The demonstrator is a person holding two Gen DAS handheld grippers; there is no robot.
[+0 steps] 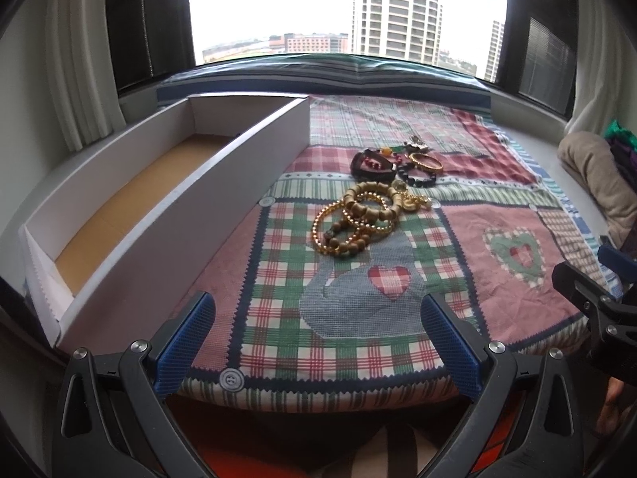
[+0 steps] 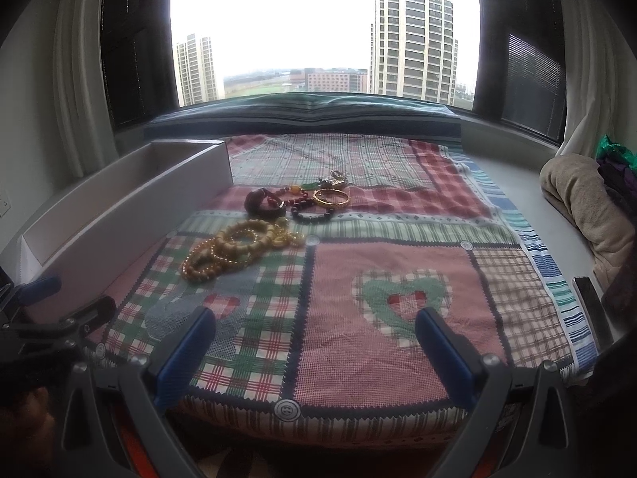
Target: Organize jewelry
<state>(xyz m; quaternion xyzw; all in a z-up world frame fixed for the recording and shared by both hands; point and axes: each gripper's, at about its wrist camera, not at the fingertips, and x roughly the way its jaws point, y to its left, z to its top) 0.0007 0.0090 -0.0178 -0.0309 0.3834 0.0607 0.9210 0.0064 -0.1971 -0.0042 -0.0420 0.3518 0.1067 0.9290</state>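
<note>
- Nearest: left gripper [image 1: 318, 338] spread wide, nothing between the blue pads; right gripper [image 2: 316, 344] likewise wide and empty, both hovering over the near edge of the patchwork quilt [image 1: 469, 239].
- Ahead of the left gripper, slightly right of centre: pile of gold and wooden bead bracelets [image 1: 366, 215]; from the right gripper, ahead and to the left, so probably closer to the left.
- Just beyond: dark bangle [image 1: 372, 167], gold bangle [image 1: 426, 161], dark bead bracelet [image 1: 418, 175], close together.
- Left of the pile: long white box [image 1: 167, 235], empty, long axis running away from the grippers, near wall beside the jewelry.
- Bare quilt to the right, open for approach.
</note>
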